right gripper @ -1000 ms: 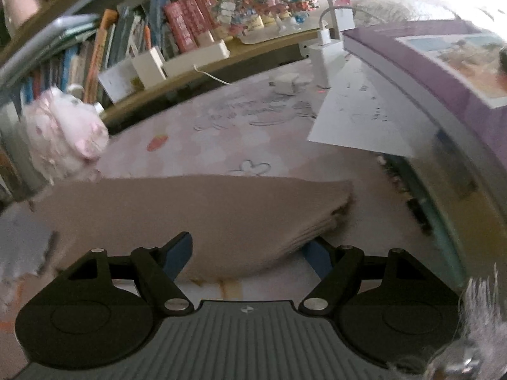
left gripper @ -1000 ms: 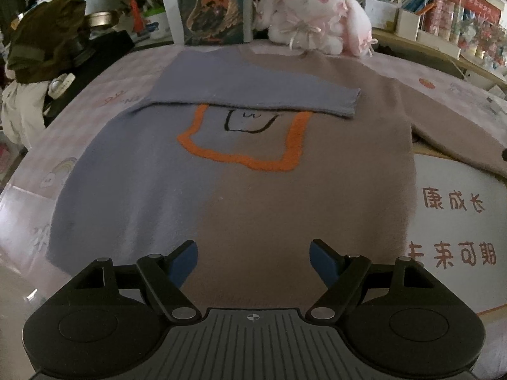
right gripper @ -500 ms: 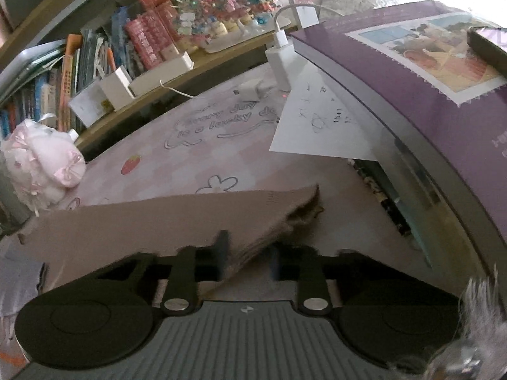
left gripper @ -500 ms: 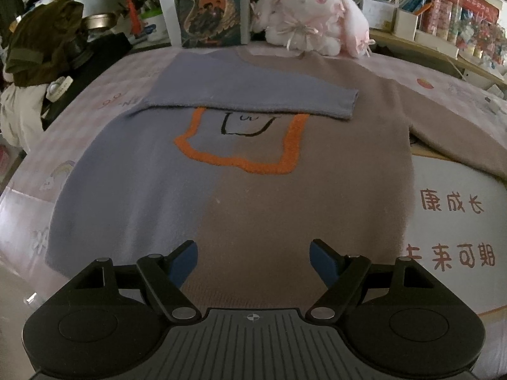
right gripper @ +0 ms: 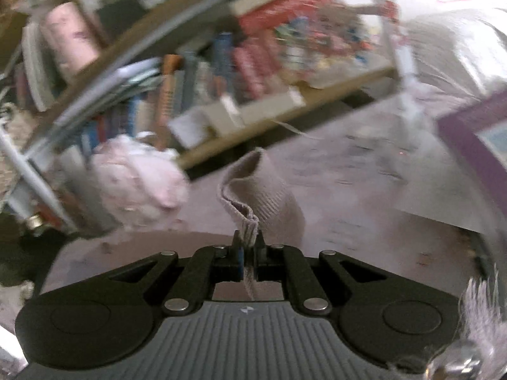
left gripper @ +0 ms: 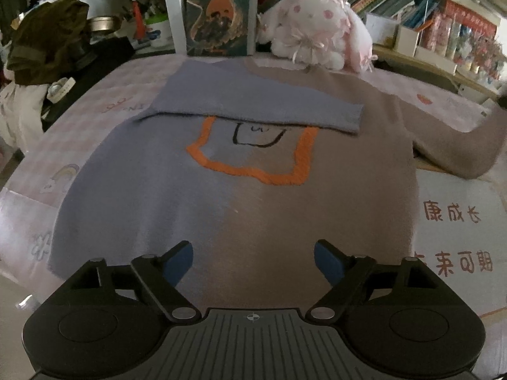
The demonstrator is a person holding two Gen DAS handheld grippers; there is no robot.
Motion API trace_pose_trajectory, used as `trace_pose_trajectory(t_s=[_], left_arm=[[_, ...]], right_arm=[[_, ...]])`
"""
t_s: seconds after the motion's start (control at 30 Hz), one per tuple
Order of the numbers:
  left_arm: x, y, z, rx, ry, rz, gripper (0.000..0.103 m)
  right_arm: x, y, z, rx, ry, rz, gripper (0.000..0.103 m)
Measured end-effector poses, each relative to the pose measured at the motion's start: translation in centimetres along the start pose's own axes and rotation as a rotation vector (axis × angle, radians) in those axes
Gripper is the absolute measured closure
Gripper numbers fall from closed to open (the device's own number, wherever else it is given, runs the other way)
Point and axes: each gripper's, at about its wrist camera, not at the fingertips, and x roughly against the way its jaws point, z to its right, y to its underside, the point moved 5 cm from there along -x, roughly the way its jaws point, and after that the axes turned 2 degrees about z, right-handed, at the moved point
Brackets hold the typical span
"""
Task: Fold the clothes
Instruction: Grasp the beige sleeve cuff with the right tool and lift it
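A blue and tan sweater (left gripper: 240,190) with an orange outline lies flat on the pink bed cover. Its blue sleeve (left gripper: 253,104) is folded across the chest. The tan sleeve (left gripper: 456,148) rises off the cover at the right edge. My left gripper (left gripper: 253,262) hovers above the sweater's hem, its jaws opening wider with nothing between them. In the blurred right wrist view my right gripper (right gripper: 248,243) is shut on the ribbed cuff (right gripper: 250,190) of the tan sleeve, which is lifted off the bed.
A pink plush rabbit (left gripper: 317,28) and an upright book (left gripper: 218,9) stand beyond the collar. Shelves of books (right gripper: 196,72) run along the back. Dark clothes (left gripper: 47,38) are piled at the left. A purple book (right gripper: 475,133) lies at the right.
My right gripper closed on the tan sleeve's cuff and lifted it off the bed, tilting upward. In the left wrist view the sleeve's end has risen at the right edge.
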Motion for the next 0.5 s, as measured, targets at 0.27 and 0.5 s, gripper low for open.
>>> trace_pose_trajectory(t_s=[0.27, 0.5], left_arm=[[0.5, -1.1, -4.3, -0.075, 0.046, 0.07, 0.016], [1.1, -2.2, -10.6, -0.079, 0.089, 0.133, 0.011]], right_arm=[[-1.4, 0.3, -11.4, 0.122, -0.13, 0.007, 0.098], [-4.0, 2.5, -21.8, 0.208, -0.15, -0.012, 0.098]])
